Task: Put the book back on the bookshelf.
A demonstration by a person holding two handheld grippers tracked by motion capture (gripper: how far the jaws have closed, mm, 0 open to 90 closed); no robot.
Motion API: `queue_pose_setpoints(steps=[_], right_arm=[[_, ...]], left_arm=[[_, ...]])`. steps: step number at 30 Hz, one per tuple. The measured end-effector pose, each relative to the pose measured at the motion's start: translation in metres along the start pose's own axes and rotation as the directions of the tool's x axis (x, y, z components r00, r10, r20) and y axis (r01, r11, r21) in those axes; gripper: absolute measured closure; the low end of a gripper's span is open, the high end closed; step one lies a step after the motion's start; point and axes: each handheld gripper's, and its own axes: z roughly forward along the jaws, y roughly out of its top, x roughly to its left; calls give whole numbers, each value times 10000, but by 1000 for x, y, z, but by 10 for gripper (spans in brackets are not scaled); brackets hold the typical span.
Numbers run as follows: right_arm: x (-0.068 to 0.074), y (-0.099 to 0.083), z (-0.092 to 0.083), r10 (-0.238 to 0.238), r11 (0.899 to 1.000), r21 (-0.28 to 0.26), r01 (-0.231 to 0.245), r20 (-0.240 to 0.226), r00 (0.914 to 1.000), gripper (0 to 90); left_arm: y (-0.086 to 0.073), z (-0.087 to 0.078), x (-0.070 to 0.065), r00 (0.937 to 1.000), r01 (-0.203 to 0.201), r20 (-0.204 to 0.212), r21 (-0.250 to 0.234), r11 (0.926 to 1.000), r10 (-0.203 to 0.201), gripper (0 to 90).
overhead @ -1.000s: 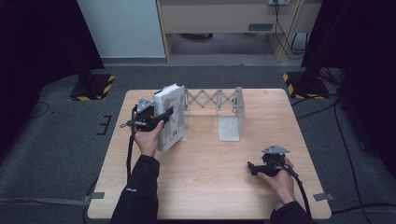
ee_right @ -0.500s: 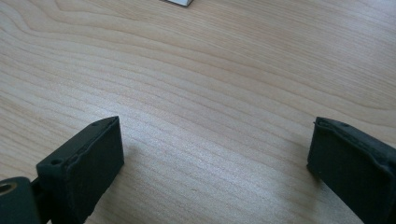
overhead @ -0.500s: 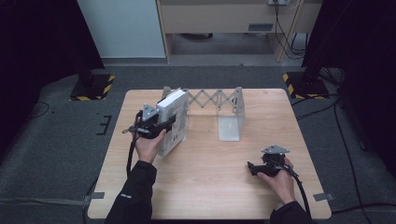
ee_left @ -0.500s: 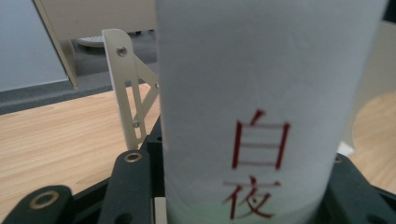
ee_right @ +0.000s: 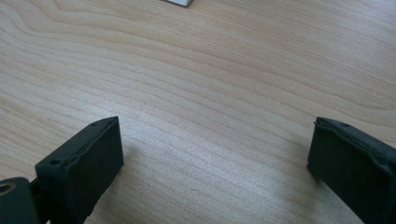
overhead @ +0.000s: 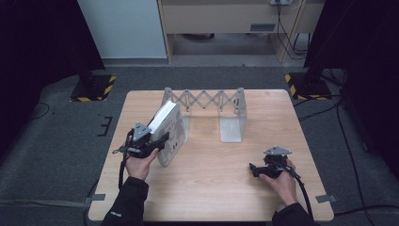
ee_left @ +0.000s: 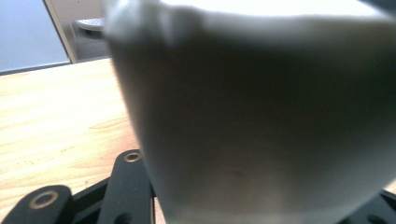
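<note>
A thick white book (overhead: 168, 128) stands tilted at the left end of a grey accordion rack (overhead: 207, 100), its lower corner near the table. My left gripper (overhead: 159, 141) is shut on the book's near edge, held from the left by a hand. In the left gripper view the book (ee_left: 261, 116) is a close blur above one black finger (ee_left: 128, 182). My right gripper (overhead: 254, 169) rests low over the wooden table (overhead: 211, 188) at the front right. In the right gripper view the right gripper (ee_right: 215, 154) stands open over bare wood.
The rack's right end plate (overhead: 234, 123) stands upright on a flat white foot. A corner of that white foot (ee_right: 177, 2) shows at the top of the right gripper view. Black-and-yellow stand feet (overhead: 91, 87) sit on the floor beyond the table's far corners.
My left hand has drawn the book a little toward the table's near edge and lower, away from the rack's left end, and the book leans more. The right hand has stayed still.
</note>
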Motion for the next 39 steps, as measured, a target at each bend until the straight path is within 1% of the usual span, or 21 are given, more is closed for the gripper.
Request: queue_pose_setpoints(steps=[3,6,10,12,13,16,21,24,28,30,32,35,36,37,39], right_arm=[[0,0,0,-10,10000,-5,10,1,10000,37],[0,0,0,-17,10000,-3,17,-11,10000,37],[1,0,0,0,10000,-3,0,-13,10000,37],[1,0,0,8,10000,-2,-8,-11,10000,36],[1,0,0,26,10000,-1,-26,-10,10000,35],[1,0,1,64,10000,-7,-64,13,10000,33],[1,0,1,68,10000,-7,-68,13,10000,32],[1,0,1,68,10000,-7,-68,14,10000,32],[1,0,1,74,10000,-3,-74,6,10000,31],[1,1,1,91,10000,7,-91,20,10000,30],[1,1,1,78,10000,35,-78,3,10000,28],[1,1,1,52,10000,35,-52,-3,10000,28],[1,1,1,53,10000,33,-53,-2,10000,28],[1,1,1,41,10000,33,-41,-6,10000,27],[1,1,1,40,10000,38,-40,-13,10000,27]], left_arm=[[-4,-1,-6,9998,-180,-57,-266,9995,179,512],[-6,0,-9,9998,-101,-163,-425,9990,95,510],[-7,0,-7,9997,115,-189,-523,9986,-125,510],[-7,1,-6,9997,132,-217,-512,9986,-143,510],[-7,3,-7,9994,181,-287,-574,9982,-198,511],[-6,6,-9,9992,227,-304,-682,9974,-248,512],[-1,19,-14,9967,381,-685,-812,9960,-437,512],[-2,26,-14,9932,675,-867,-1106,9916,-773,512],[-1,32,-14,9929,648,-911,-1264,9899,-766,511],[-1,38,-12,9924,703,-897,-1495,9863,-843,511],[-1,43,-11,9902,858,-944,-1687,9819,-1028,511],[0,50,-10,9882,986,-970,-1921,9764,-1189,511],[0,50,-10,9882,986,-970,-1921,9764,-1189,510],[1,54,-11,9883,906,-1033,-1966,9763,-1125,510],[1,57,-13,9893,829,-1013,-2020,9759,-1050,510]])
